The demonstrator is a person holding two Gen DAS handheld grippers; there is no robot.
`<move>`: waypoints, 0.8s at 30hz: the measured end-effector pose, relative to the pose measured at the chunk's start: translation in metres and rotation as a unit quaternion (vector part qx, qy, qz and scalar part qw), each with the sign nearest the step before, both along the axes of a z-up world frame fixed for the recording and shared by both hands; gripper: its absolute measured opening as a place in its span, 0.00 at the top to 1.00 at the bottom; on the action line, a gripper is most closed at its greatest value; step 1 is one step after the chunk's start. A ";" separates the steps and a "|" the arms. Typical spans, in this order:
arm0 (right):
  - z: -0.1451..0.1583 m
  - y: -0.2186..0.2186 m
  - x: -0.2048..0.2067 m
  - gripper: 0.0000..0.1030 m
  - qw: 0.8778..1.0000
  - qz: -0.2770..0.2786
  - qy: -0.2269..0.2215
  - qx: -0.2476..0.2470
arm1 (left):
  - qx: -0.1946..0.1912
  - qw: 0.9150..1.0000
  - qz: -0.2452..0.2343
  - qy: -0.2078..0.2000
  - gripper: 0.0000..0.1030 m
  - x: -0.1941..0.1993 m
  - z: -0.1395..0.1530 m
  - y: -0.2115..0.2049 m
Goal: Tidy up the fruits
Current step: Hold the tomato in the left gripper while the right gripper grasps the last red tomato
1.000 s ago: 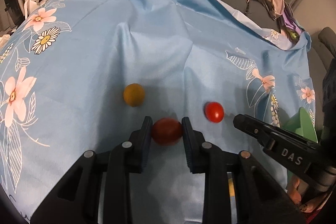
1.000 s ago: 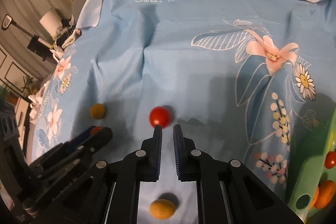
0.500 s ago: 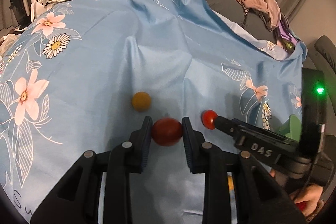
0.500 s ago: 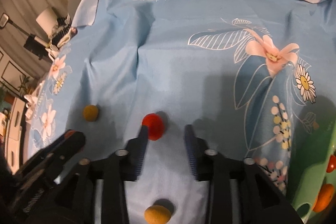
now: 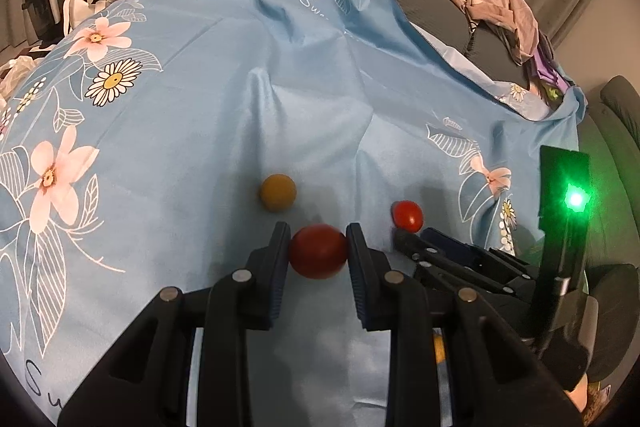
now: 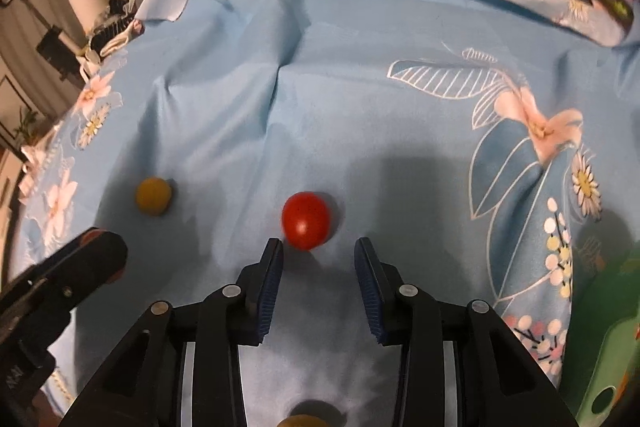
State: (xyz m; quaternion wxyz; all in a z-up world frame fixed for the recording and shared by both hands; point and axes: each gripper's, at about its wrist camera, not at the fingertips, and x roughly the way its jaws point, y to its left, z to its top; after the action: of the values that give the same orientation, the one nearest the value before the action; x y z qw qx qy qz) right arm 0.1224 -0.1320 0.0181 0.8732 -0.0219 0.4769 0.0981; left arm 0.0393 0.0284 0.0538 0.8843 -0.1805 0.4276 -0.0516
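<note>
Dark red tomato [image 5: 318,255] clamped off the cloth; bright red tomato [image 6: 306,220] and yellow fruit [image 6: 153,195] lie well apart.

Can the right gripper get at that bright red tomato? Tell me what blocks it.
Probably yes. The bright red tomato lies on the blue cloth just ahead of the right gripper, whose jaws are closing with nothing between them yet. Nothing blocks the path.

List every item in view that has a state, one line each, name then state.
left gripper: shut on the dark red tomato
dark red tomato: clamped between the pads
right gripper: jaws apart and closing, nothing between them
bright red tomato: loose on the cloth, just ahead of the right gripper's tips
yellow fruit: loose on the cloth, apart from both grippers
blue floral cloth: spread out, creased
</note>
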 end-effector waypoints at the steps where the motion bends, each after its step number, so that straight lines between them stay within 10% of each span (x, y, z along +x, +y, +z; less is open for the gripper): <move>1: 0.000 0.000 0.000 0.83 1.000 0.001 -0.002 -0.006 | 0.000 1.000 0.000 -0.001 0.72 0.000 0.000 0.000; 24: 0.026 -0.044 0.000 0.89 0.994 -0.025 -0.005 0.106 | -0.007 1.000 0.000 -0.013 0.72 -0.005 0.007 0.001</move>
State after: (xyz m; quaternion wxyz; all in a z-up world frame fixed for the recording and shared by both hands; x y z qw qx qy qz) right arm 0.1222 -0.1756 0.0445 0.8752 0.0821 0.4599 0.1256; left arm 0.0339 0.0294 0.0609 0.8884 -0.1856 0.4160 -0.0571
